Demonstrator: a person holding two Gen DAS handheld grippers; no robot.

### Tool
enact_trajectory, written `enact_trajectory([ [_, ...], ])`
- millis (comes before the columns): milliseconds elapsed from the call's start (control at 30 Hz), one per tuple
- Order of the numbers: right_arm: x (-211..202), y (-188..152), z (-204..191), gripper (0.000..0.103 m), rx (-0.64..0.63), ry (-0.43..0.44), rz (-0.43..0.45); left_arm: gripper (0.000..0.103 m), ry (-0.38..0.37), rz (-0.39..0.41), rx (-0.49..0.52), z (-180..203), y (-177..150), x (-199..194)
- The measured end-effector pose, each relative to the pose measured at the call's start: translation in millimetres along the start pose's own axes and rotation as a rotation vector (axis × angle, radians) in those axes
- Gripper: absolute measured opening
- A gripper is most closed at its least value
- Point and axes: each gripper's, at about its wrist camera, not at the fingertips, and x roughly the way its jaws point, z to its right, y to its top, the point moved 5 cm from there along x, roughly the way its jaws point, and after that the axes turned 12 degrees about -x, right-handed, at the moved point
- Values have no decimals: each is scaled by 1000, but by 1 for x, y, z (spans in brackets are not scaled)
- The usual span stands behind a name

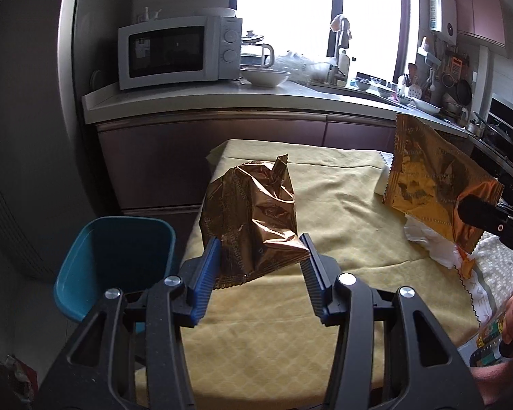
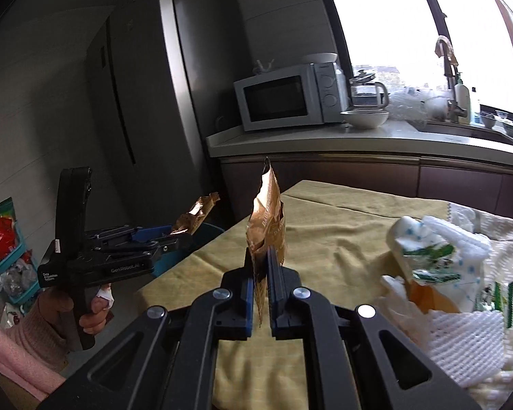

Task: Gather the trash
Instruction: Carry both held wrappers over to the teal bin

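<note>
While clamped, both wrappers (image 1: pixel 253 218) hang.

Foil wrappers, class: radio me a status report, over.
Left gripper clamps crumpled wrapper. Right gripper shut on flat wrapper. Blue bin left of table, path clear.

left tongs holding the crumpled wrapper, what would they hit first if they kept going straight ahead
Probably the yellow tablecloth on the table beyond the crumpled wrapper, since the left tongs point forward and downward; the blue bin sits off to the side. Depth is unclear.

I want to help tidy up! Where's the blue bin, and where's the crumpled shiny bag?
blue bin (image 1: pixel 85 273), left wrist view, on its front rim.
crumpled shiny bag (image 1: pixel 253 212), left wrist view, on its creased middle.
</note>
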Motion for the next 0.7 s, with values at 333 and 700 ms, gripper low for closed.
enact_trajectory([
  [333,81,38,-59,6,-64,225,-43,47,150,5,-109,-94,10,1],
  [700,171,59,-95,6,-90,342,-152,47,241,-48,-194,-169,9,27],
])
